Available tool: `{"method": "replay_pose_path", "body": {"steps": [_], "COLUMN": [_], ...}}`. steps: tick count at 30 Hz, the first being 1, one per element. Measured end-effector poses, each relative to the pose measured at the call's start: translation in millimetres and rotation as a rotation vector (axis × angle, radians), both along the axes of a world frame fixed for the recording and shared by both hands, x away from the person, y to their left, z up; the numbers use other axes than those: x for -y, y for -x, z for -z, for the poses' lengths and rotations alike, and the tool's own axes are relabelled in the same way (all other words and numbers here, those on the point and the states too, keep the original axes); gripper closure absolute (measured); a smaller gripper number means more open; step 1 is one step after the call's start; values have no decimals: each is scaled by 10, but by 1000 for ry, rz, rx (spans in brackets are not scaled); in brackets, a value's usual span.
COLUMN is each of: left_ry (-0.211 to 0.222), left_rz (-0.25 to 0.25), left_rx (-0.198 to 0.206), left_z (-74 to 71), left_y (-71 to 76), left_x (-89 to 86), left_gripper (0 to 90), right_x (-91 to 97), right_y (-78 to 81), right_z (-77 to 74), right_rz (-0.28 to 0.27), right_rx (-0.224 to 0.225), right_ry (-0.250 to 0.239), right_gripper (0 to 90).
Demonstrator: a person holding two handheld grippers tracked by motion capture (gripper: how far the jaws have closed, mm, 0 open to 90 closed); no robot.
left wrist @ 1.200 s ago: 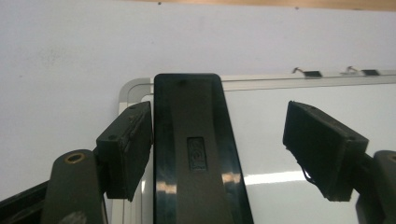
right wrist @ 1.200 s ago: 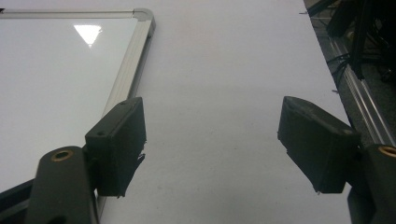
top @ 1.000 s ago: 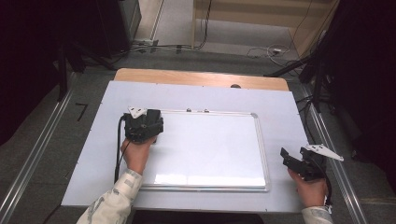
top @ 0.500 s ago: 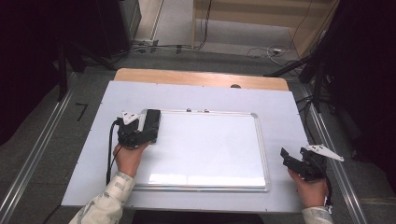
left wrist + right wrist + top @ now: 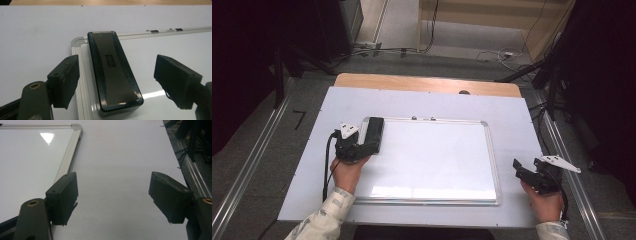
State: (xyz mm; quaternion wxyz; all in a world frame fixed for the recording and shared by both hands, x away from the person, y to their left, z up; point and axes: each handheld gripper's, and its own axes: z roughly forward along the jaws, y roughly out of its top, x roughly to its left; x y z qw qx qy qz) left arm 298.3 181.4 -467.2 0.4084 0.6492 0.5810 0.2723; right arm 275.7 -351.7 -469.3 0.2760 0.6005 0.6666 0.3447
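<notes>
A black eraser (image 5: 374,131) (image 5: 112,70) lies flat on the top-left corner of the whiteboard (image 5: 437,160) (image 5: 160,45), overlapping its frame. My left gripper (image 5: 368,146) (image 5: 120,75) sits just behind the eraser's near end. Its jaws have just been opening and now stand apart on either side of the eraser, with a gap at each pad, so it is open. My right gripper (image 5: 519,170) (image 5: 120,195) is open over the white table cover, right of the whiteboard's (image 5: 30,157) frame, with nothing between its jaws.
The whiteboard rests on a white table cover (image 5: 512,120). A wooden strip (image 5: 427,84) runs along the back edge. Metal rails (image 5: 569,165) flank the table on both sides. Two small clips (image 5: 422,118) sit on the board's top frame. Cables lie on the floor behind.
My left gripper has drawn back a little to the left and toward the person, and its jaws have come off the eraser, which stays at the board's corner. The right gripper has not moved.
</notes>
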Motion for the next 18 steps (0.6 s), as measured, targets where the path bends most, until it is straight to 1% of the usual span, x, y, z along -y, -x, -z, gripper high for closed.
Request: {"method": "replay_pose_path", "body": {"steps": [4,7,11,18], "left_ry": [4,-1,1,1], "left_rz": [4,12,18,14], "left_rx": [0,-3,2,6], "left_z": [2,4,0,1], "left_y": [26,42,69,125], "left_x": [-14,-17,-21,-56], "left_gripper": [212,211,210,210], "right_x": [1,-1,0,5], "right_y": [1,3,5,9], "right_z": [0,-2,-4,-6], "right_rz": [-2,-1,-1,-2], "right_rx": [1,1,3,2], "right_ry": [2,0,0,-1], "right_gripper": [223,223,223,223]}}
